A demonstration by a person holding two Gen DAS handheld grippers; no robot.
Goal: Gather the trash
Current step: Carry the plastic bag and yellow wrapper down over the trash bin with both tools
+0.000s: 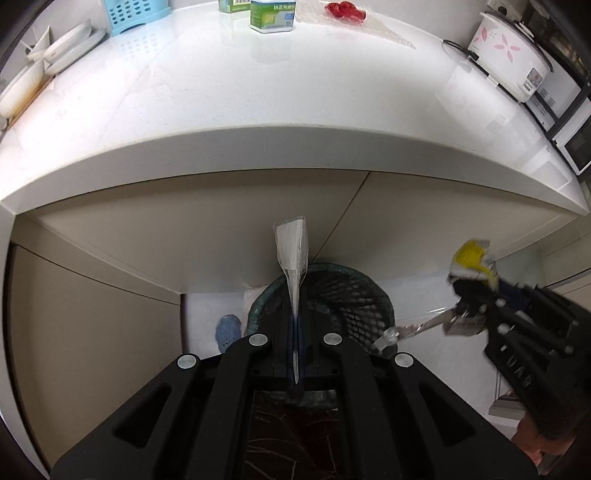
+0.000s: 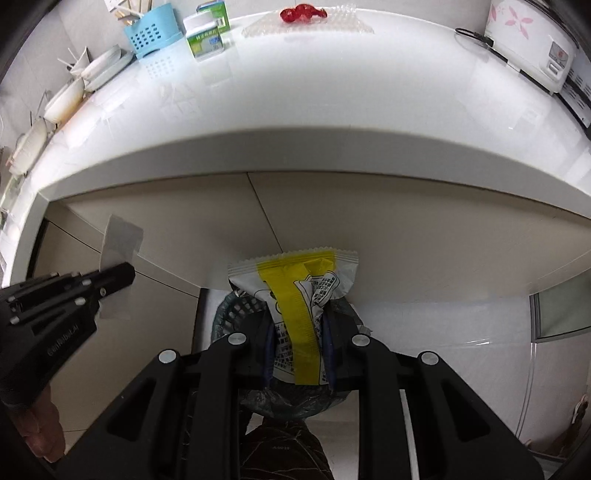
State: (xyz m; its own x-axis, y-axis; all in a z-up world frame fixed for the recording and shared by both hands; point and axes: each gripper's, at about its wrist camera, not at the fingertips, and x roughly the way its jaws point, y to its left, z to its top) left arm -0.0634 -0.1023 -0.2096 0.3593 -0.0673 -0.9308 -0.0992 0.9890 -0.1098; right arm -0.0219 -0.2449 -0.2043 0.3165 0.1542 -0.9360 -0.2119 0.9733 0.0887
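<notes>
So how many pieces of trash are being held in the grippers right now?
2. A clear plastic wrapper is pinched in the left gripper, and a yellow-and-white snack wrapper is in the right gripper. Both are above the mesh trash bin. More trash may lie on the counter.

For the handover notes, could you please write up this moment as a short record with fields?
left gripper: shut on a clear plastic wrapper
right gripper: shut on a white and yellow snack wrapper
bin: dark mesh wastebasket on the floor, below both grippers
counter: red wrapper, bubble wrap, green and white box remain
step: both wrappers held above the wastebasket, not yet dropped
</notes>
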